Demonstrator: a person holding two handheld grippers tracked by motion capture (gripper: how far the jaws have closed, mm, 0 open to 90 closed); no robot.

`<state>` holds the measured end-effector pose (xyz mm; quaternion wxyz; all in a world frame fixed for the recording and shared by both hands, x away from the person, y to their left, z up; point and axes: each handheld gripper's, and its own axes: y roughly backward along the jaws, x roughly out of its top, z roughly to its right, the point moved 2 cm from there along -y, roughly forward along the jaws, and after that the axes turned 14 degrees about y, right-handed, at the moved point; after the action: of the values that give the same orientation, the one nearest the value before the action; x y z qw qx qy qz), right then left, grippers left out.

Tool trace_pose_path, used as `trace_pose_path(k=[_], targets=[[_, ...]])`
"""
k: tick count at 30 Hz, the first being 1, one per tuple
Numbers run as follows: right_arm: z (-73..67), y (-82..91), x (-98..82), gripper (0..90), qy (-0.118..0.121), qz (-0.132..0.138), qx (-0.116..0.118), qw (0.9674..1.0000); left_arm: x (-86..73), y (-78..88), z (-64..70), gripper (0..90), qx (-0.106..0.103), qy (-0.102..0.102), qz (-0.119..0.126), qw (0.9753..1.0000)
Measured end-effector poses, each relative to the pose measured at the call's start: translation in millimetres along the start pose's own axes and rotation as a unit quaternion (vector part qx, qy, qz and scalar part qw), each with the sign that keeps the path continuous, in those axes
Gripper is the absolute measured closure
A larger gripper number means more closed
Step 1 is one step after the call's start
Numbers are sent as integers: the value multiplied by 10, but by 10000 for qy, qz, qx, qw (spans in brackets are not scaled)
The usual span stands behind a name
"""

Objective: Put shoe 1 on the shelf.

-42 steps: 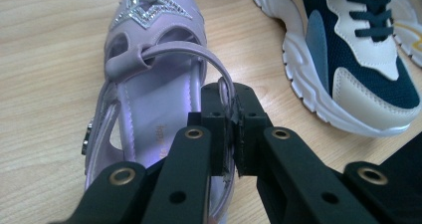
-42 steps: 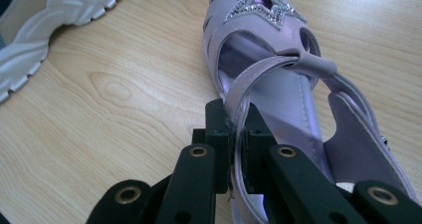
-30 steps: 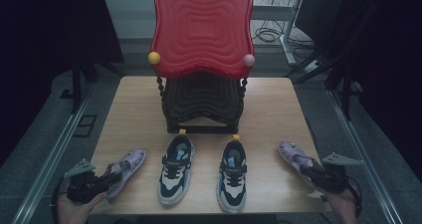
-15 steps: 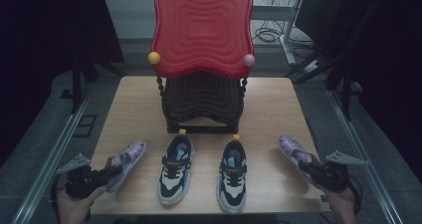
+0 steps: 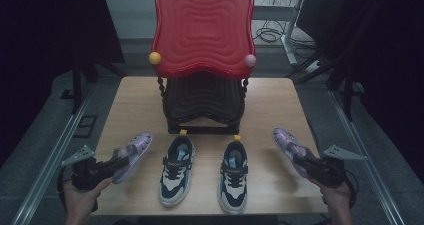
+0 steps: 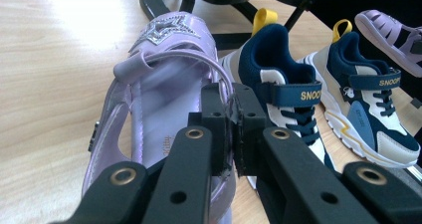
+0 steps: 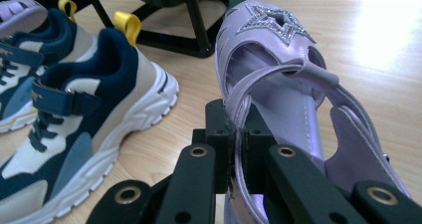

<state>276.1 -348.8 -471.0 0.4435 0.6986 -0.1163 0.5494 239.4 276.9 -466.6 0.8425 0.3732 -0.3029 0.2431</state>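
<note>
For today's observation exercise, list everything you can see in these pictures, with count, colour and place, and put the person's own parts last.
Purple sandal: 2, lilac with a glittery star on the toe; left sandal at the table's left front, right sandal at its right front, each gripped by a strap.
Sneaker: 2, navy, white and beige with yellow heel loops; left sneaker and right sneaker side by side at front centre.
Rack: 1, black, mid-table.
Tray: 1, red, wavy, atop the rack.
Table: 1, light wood.
Left gripper: black, shut on the left sandal's strap.
Right gripper: black, shut on the right sandal's strap.
</note>
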Motion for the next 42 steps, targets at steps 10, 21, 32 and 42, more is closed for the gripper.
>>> trace_pose_path(k=[10,21,32,42], targets=[[-68,-99,204,858,62,265,106,9996,153,-46,94,861,-223,-76,187,9995],[-181,-239,405,858,189,456,324,9983,264,-130,191,861,-384,-128,284,9988],[-301,-378,589,858,332,595,537,9962,383,-187,299,861,-520,-197,368,9978],[-374,-476,690,857,378,631,649,9952,460,-247,363,861,-618,-186,433,9970]])
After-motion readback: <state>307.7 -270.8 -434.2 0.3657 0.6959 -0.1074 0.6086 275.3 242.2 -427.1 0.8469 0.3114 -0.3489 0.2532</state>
